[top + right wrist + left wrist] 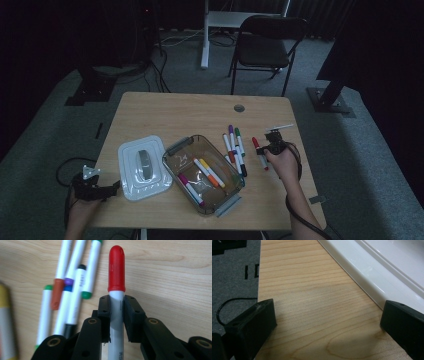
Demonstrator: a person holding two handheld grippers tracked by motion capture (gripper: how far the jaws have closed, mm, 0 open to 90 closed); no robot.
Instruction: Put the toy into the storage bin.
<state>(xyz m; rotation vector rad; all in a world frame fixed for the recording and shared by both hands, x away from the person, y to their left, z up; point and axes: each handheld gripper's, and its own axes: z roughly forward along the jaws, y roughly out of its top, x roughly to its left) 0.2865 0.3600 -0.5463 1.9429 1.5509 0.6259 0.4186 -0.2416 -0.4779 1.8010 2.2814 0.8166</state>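
The right gripper, clamped on the red-capped marker right of the clear bin, should lift it level before crossing to that bin; the left gripper gapes empty beside the white lid.

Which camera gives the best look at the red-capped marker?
The right gripper view: the red-capped marker stands close up, clamped between the right gripper's jaws. The high view shows it small beside that hand.
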